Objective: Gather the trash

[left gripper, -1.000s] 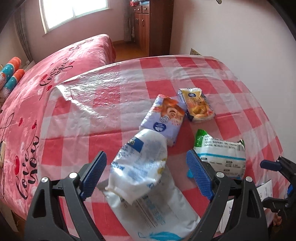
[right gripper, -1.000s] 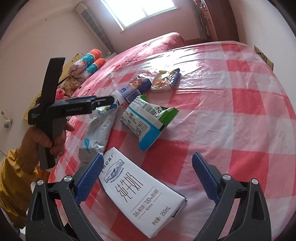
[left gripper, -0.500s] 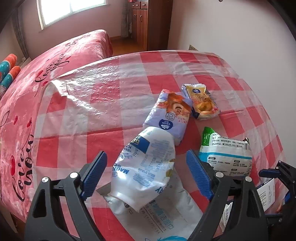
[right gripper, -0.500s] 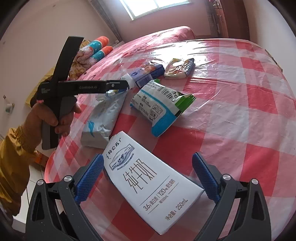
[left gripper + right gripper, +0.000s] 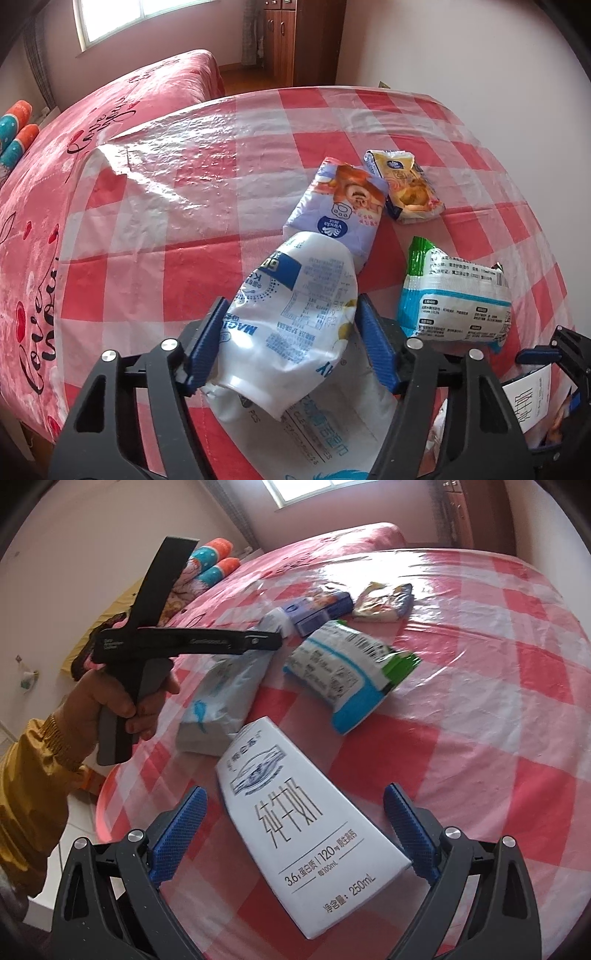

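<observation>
My left gripper [image 5: 288, 343] has its fingers clamped on the crumpled white pouch [image 5: 295, 317], held above a flat white packet [image 5: 332, 428] on the checked surface [image 5: 184, 206]. My right gripper [image 5: 295, 834] is spread wide around the milk carton [image 5: 303, 823], not touching it.

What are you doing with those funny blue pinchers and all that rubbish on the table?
A person is tidying trash off the checked tablecloth with a pincher in each hand. The left gripper is pinching a crumpled white wrapper. The right gripper is open around a white milk carton but hasn't squeezed it yet. A tissue pack, a yellow snack bag and a green-topped packet wait on the table.
</observation>
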A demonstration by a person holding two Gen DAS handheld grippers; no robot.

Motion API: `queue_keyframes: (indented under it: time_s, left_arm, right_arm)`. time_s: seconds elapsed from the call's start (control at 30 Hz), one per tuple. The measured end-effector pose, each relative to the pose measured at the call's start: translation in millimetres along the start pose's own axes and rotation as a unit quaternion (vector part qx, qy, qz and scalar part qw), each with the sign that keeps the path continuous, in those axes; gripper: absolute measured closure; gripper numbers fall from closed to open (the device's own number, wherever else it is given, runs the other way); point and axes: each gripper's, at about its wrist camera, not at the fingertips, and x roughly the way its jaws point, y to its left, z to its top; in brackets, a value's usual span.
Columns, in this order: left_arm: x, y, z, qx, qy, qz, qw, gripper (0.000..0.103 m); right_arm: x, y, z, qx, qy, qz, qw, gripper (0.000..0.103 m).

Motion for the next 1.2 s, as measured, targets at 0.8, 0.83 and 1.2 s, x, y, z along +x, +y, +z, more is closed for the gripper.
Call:
queue_keyframes:
  time_s: [0.8,0.83,1.2]
  left_arm:
    - [-0.1,-12.5,-4.5,0.019,-0.021,0.036,0.999,0.036]
    - [-0.4,-12.9,-5.3,0.019,-0.023,0.037,0.9989,0.036]
    - [-10.8,-13.8,-15.1,0.001,-0.045,0.046,0.9979,0.036]
  right_arm:
    - [21.3,35.5,-11.7,-0.105,-0.016,-0.08,0.991,0.008]
    - [23.3,38.3,-12.8,-0.113,-0.018,-0.088,0.989,0.008]
    - [21.9,39.2,-13.1,-0.125,-0.026,-0.093,0.987,0.031]
